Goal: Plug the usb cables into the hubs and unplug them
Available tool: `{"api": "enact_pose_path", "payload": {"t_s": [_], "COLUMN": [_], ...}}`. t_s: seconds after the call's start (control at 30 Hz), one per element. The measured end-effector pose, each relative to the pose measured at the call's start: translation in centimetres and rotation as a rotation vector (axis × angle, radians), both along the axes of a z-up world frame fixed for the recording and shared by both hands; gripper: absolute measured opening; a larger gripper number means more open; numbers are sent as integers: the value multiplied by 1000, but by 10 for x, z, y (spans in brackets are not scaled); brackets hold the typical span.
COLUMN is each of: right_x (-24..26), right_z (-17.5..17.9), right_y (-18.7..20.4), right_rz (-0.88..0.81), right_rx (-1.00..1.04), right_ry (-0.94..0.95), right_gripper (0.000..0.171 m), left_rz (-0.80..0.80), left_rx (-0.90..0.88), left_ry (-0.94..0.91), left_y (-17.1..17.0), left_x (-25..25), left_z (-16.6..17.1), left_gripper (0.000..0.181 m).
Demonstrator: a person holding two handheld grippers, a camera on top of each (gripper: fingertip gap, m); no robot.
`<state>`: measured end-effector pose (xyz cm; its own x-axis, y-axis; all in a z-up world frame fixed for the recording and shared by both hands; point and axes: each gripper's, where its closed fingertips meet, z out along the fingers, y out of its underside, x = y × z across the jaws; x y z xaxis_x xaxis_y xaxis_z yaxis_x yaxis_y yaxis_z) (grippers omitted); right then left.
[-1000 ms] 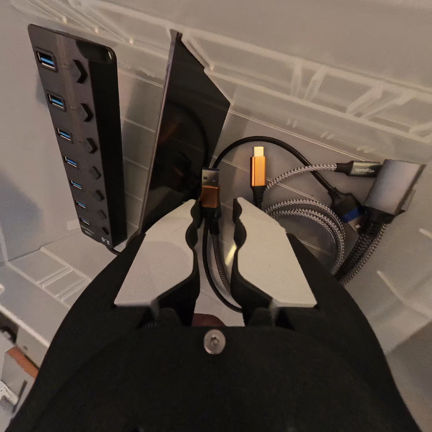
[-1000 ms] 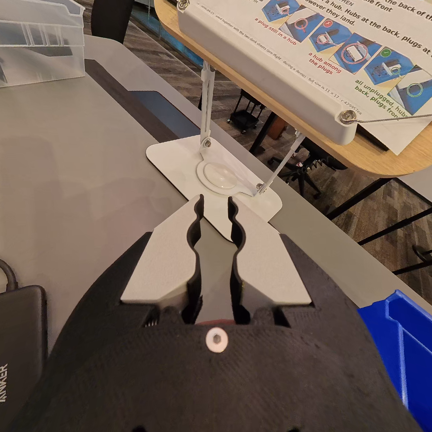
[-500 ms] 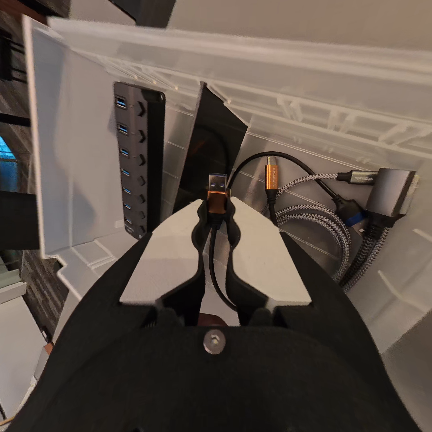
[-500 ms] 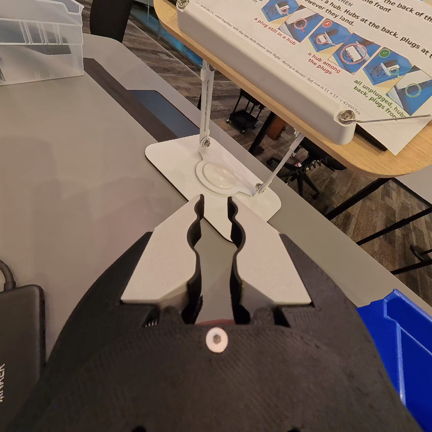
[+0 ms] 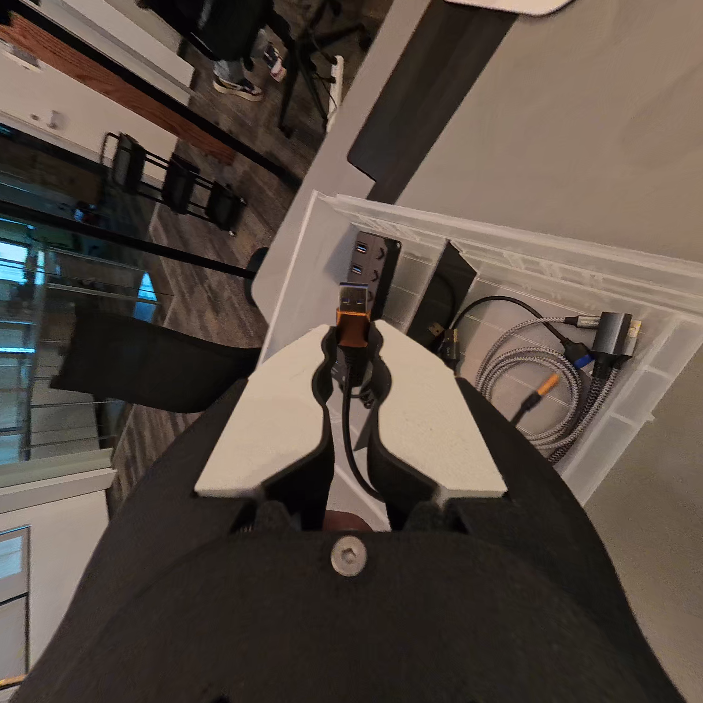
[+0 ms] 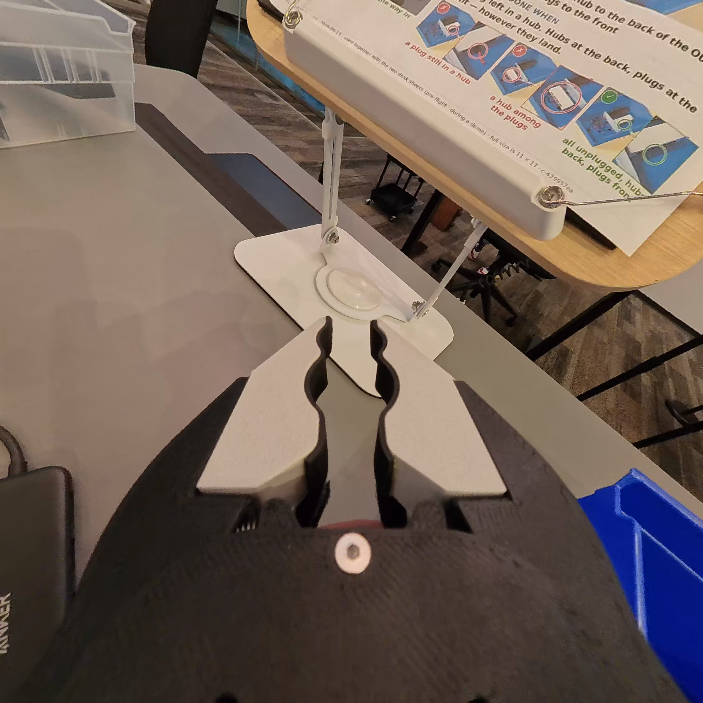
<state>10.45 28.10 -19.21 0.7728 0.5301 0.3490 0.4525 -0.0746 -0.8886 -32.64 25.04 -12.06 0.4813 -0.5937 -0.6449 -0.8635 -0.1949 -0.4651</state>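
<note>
Left hand-held gripper [image 5: 352, 331] clenched on the orange-collared USB plug [image 5: 353, 323], its metal tip projecting past the fingertips and its black cable trailing back between the jaws. Plug held clear above the clear plastic bin [image 5: 665, 353] at the desk [image 5: 570, 133] edge — the black multi-port hub [image 5: 374, 262] stands against the bin's wall, braided cables [image 5: 532, 384] coiled beside it. Right hand-held gripper [image 6: 349, 327] parted and empty over bare desk, just short of the white stand base [image 6: 281, 258] — blue bin [image 6: 665, 563] at the near edge.
</note>
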Motion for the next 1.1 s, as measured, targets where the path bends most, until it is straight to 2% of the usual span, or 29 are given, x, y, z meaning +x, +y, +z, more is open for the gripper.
{"api": "enact_pose_path", "payload": {"t_s": [0.2,0.33,0.43,0.53,0.63,0.73,0.9,1.1], "right_x": [-1,-1,0,1,0,0,-2,-16], "right_z": [1,4,6,8,9,9,6,-5], "right_y": [0,-1,-1,-1,-2,-2,-3,-9], "right_rz": [2,4,2,2,5,9,30,104], "right_rx": [3,7,11,11,11,9,-10,-54], "right_ry": [2,3,10,16,19,22,25,0], "right_gripper": [17,17,18,18,18,18,18,18], "left_rz": [-55,-144,-256,-371,-454,-515,-562,-550], "left_rx": [112,150,121,80,31,-56,-240,-452], "left_ry": [18,45,61,81,95,94,84,140], "left_y": [-15,-28,-44,-58,-66,-72,-77,-77], "left_x": [20,59,109,163,208,243,274,277], "left_z": [67,106,117,114,99,66,-12,-105], "left_gripper": [16,16,16,16,16,16,16,16]}}
